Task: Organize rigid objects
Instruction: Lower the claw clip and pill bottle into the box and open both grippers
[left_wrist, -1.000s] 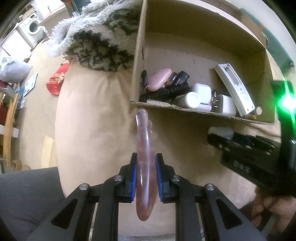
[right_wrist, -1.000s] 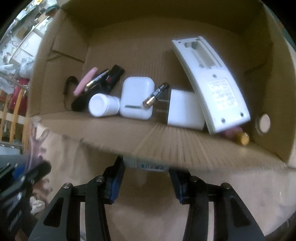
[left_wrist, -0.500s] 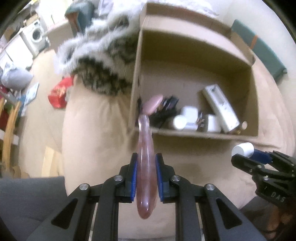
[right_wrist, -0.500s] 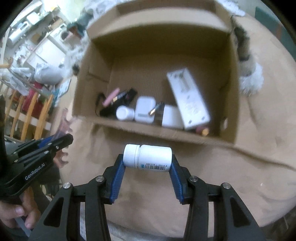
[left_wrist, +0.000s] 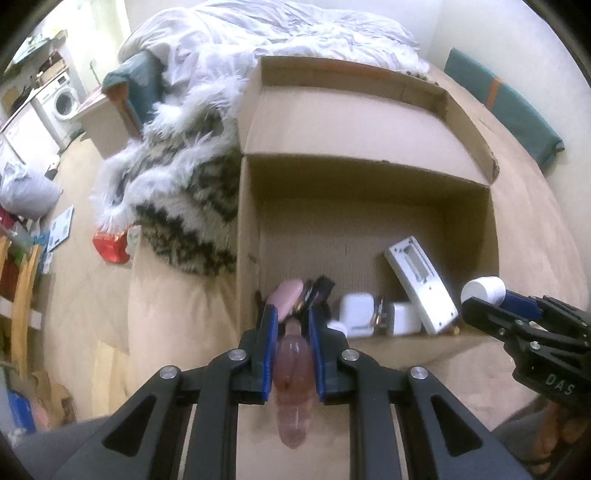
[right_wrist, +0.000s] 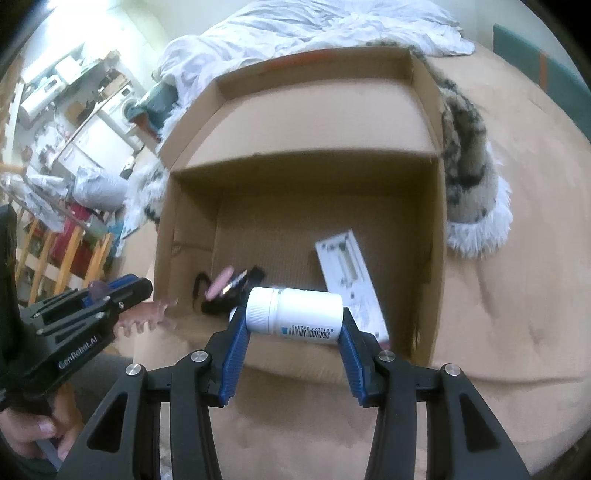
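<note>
Gripping hair clip (left_wrist: 293, 373) and bottle (right_wrist: 295, 311), tongs closed.

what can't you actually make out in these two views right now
- Left wrist view: small items in the cardboard box near its front wall are hidden behind the left tool and the pink comb.
- Right wrist view: the white bottle in the right tool covers most of those items; its barcode digits are too small.
- Right wrist view: the white remote is blurred.

Left tool (left_wrist: 291, 332) clamped narrow; right tool (right_wrist: 293, 325) closed wider, both level, side by side
</note>
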